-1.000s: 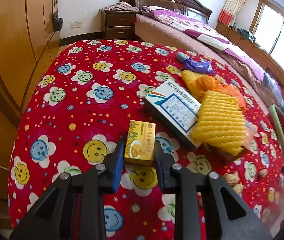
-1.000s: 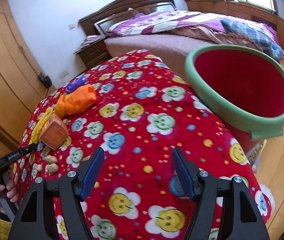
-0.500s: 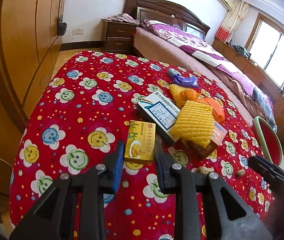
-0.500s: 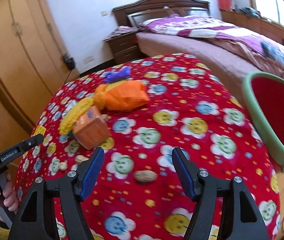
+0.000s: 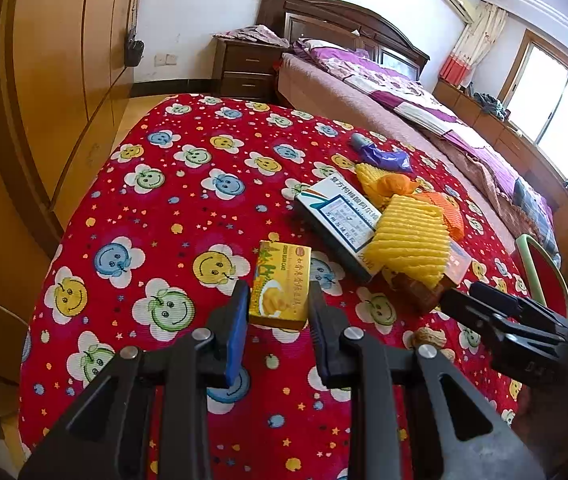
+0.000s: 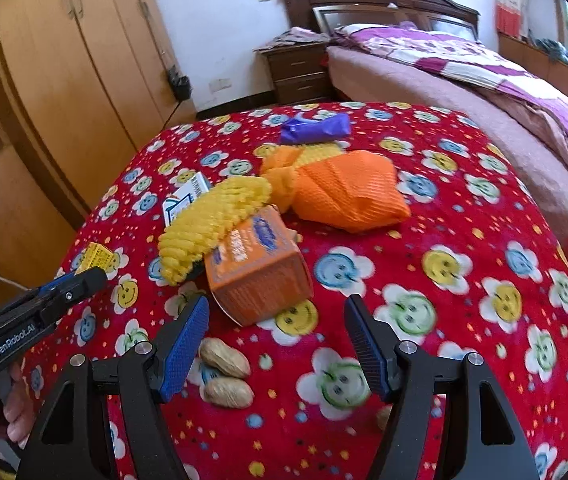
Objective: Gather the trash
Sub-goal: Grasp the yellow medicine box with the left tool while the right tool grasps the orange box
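Observation:
My left gripper (image 5: 278, 304) is shut on a small yellow box (image 5: 280, 284) and holds it over the red smiley tablecloth (image 5: 172, 216). Behind it lie a white-and-blue box (image 5: 337, 220), yellow foam netting (image 5: 411, 240), orange netting (image 6: 347, 192), an orange carton (image 6: 258, 272) and a purple wrapper (image 6: 315, 128). My right gripper (image 6: 276, 328) is open and empty, just in front of the orange carton, with two peanut shells (image 6: 226, 376) between its fingers' bases. The left gripper also shows in the right wrist view (image 6: 64, 292).
A red bin with a green rim (image 5: 543, 276) stands past the table's right edge. A bed (image 5: 403, 96), a nightstand (image 5: 248, 68) and wooden wardrobes (image 5: 44, 60) surround the table. Another nut (image 5: 427, 336) lies near the carton.
My left gripper has risen and pulled back with the yellow box in it. My right gripper has swung left from the bin toward the orange carton and the peanut shells.

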`<state>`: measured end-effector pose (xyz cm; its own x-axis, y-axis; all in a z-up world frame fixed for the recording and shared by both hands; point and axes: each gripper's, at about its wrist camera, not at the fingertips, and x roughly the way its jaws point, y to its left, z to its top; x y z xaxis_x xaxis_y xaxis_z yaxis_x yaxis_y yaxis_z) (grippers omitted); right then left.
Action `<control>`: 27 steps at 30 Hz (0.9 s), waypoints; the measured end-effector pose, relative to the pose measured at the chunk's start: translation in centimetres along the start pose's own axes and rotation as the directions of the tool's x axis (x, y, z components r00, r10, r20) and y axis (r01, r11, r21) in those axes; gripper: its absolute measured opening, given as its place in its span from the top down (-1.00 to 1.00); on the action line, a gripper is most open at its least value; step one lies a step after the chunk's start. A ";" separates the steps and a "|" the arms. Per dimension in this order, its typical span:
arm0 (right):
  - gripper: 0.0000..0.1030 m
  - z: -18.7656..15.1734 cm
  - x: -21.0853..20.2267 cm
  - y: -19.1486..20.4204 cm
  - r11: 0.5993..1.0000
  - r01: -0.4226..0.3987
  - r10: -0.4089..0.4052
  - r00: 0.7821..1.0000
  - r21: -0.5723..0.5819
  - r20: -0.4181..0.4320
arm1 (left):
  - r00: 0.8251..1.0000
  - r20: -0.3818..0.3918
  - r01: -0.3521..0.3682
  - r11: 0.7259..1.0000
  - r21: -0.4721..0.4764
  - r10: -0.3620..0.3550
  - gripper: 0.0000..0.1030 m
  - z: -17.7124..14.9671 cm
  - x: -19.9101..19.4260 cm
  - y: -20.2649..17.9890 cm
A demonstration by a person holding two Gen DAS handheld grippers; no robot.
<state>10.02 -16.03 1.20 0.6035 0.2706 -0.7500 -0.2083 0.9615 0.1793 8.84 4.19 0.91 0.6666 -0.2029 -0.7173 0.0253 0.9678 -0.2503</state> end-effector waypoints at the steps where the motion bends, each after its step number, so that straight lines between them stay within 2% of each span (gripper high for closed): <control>1: -0.39 0.2 0.3 0.2 1.000 0.001 -0.001 1.000 -0.006 -0.003 | 1.000 -0.001 0.002 1.000 -0.003 -0.002 0.45 0.0 0.1 0.1; 8: -0.38 0.7 2.0 0.4 0.999 -0.032 0.032 0.999 -0.001 -0.019 | 1.000 -0.001 0.013 1.000 -0.010 -0.013 0.45 0.0 0.3 0.3; 9: -0.36 0.6 2.0 0.3 0.999 -0.041 0.041 0.999 0.005 -0.017 | 1.000 0.000 0.014 1.000 -0.011 -0.014 0.45 0.1 0.3 0.3; 11: -0.15 0.5 2.0 0.4 0.999 -0.038 0.038 0.999 0.000 -0.015 | 1.000 0.002 0.015 1.000 -0.011 -0.015 0.45 0.1 0.2 0.3; 13: -0.15 0.4 1.8 0.5 0.999 -0.038 0.038 0.999 -0.006 -0.007 | 1.000 0.003 0.017 1.000 -0.011 -0.017 0.45 0.0 0.1 0.1; 27: -0.13 -1.4 -4.1 -2.3 0.995 -0.027 0.017 0.994 0.092 0.108 | 0.997 0.019 0.071 0.997 0.014 -0.071 0.45 -0.2 -1.7 -2.1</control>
<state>6.94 -19.38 3.02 0.6792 0.2902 -0.6741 -0.1529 0.9543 0.2568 7.50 2.46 2.60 0.6772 -0.2686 -0.6851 0.0831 0.9530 -0.2914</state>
